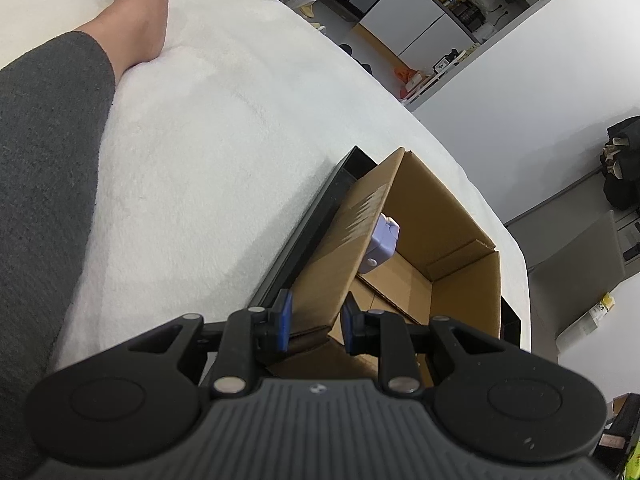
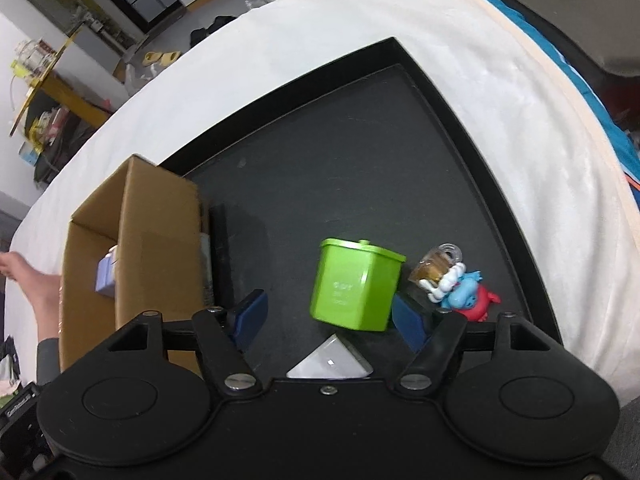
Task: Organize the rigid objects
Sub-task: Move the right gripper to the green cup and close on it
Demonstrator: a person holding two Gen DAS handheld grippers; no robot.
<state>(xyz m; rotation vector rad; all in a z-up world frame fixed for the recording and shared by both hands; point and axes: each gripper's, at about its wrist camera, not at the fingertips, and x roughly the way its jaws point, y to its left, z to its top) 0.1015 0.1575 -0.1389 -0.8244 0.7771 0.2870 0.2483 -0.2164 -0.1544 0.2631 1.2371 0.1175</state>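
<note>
While the left tool clamps the box flap, the right tool gapes around the green tin.

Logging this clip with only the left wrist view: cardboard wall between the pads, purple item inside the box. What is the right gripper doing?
Observer: The right gripper hangs open around a green lidded container on the black tray; one pad is clear of it.
Operator: Anything else waiting to be sorted?
Observer: Yes, a clear jar and a blue and red toy lie beside that container.
</note>
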